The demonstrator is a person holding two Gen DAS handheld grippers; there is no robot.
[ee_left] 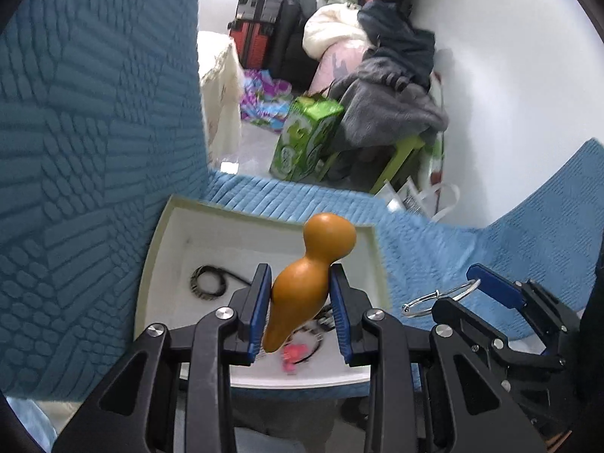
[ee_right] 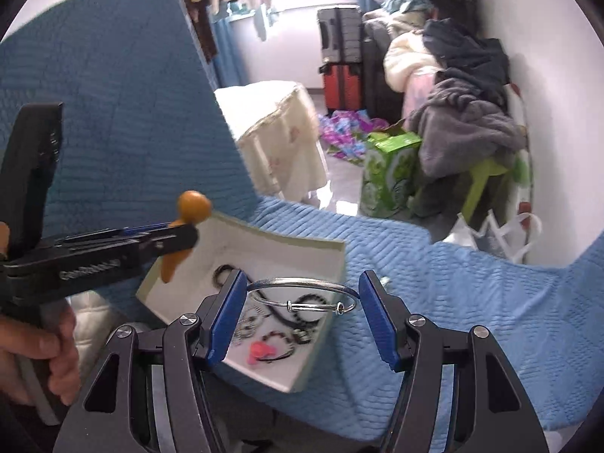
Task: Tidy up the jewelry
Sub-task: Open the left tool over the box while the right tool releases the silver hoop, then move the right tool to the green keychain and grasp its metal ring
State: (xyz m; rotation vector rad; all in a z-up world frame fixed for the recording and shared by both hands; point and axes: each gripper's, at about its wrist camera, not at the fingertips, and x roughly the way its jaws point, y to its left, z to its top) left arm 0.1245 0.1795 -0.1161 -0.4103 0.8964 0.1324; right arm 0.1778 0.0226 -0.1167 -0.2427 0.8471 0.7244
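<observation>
Gripping an orange gourd (ee_left: 302, 283) above the white box (ee_left: 166, 234), the left gripper (ee_left: 300, 313) clamps it (box holds beaded bracelets (ee_right: 271, 321)); the right gripper (ee_right: 302, 317) pinches a silver bangle (ee_right: 302, 296) beside it.

orange gourd (ee_left: 302, 287), silver bangle (ee_right: 302, 296), white box (ee_left: 166, 241), blue ribbed blanket (ee_left: 83, 151), blue pads (ee_right: 226, 317), green patterned carton (ee_left: 305, 139)
</observation>
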